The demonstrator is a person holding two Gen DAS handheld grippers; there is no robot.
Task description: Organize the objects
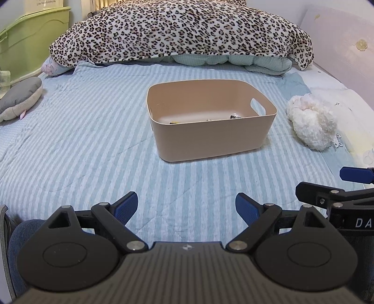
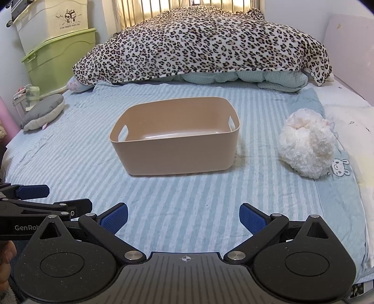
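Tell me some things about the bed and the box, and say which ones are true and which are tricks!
1. The tan box sits on the striped sheet. True.
2. The fluffy white toy is inside the box. False: it lies on the sheet beside it.
3. The left tool is open and holds nothing. True.
4. The right tool is squeezing the gray plush. False: it is open and empty.
5. A leopard blanket is behind the box. True.

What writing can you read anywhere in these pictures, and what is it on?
"GenRob", cut off by the frame edge: on the black left gripper.
"DA", cut off: on the black right gripper.
"Live happily every day": on the white cartoon storage box.
No other text shows.
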